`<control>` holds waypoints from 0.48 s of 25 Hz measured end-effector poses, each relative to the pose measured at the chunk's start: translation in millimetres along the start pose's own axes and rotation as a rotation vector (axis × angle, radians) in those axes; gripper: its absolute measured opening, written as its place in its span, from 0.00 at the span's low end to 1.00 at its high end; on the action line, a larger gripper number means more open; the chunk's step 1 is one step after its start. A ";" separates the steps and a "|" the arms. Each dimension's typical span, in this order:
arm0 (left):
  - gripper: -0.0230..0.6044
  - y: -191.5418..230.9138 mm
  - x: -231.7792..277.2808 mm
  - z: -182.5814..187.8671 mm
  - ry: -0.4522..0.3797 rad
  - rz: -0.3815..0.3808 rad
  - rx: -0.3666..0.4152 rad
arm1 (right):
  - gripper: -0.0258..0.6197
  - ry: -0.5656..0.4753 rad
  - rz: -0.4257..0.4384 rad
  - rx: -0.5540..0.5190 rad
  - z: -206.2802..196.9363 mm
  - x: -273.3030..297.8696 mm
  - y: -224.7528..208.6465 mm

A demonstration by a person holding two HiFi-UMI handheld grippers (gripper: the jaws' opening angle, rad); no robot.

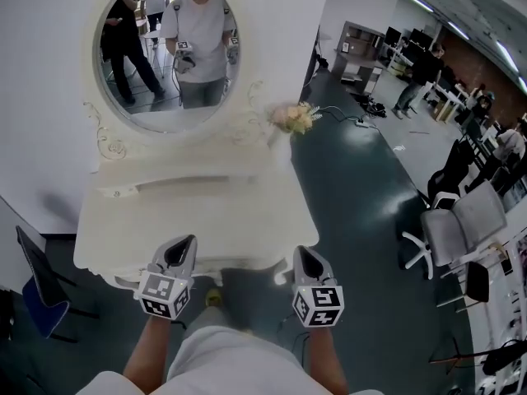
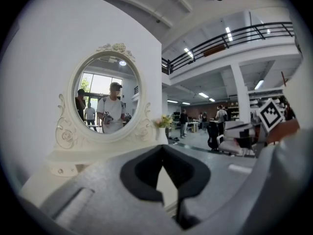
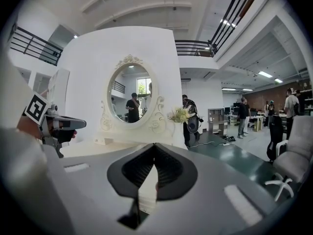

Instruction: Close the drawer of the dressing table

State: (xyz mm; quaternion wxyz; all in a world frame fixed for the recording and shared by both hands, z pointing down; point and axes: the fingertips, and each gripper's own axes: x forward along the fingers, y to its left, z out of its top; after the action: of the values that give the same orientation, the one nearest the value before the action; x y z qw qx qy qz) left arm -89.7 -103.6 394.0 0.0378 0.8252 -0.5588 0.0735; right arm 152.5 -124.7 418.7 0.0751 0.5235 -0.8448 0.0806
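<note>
The white dressing table (image 1: 189, 220) with an oval mirror (image 1: 169, 48) stands against the wall in the head view. A low shelf under the mirror carries a long drawer front (image 1: 177, 184) that sits flush. No drawer under the table top shows from above. My left gripper (image 1: 185, 242) and right gripper (image 1: 303, 254) hover over the table's front edge, about a shoulder's width apart. In the left gripper view my left gripper (image 2: 162, 147) has its tips together, with nothing between them. In the right gripper view my right gripper (image 3: 154, 146) is likewise shut and empty.
A vase of pale flowers (image 1: 294, 118) stands at the table's back right corner. To the right, a grey office chair (image 1: 457, 229) is on the dark floor, and a blue chair (image 1: 37, 299) is at the left. Several people stand far off in the hall.
</note>
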 end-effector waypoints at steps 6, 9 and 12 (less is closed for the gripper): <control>0.03 -0.6 -6.2 7.7 -0.013 0.007 0.012 | 0.04 -0.013 0.006 -0.009 5.6 -3.7 3.0; 0.03 -4.0 -6.6 11.5 -0.018 0.002 0.017 | 0.04 -0.016 0.010 -0.012 6.8 -3.4 3.5; 0.03 -6.7 -7.4 11.4 -0.015 -0.003 0.022 | 0.04 -0.019 0.012 -0.014 6.8 -4.3 4.7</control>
State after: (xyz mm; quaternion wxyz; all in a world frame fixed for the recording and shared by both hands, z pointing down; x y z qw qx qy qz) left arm -85.3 -96.0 381.7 0.0247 0.8269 -0.5570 0.0734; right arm 150.0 -120.4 410.8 0.0702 0.5185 -0.8493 0.0700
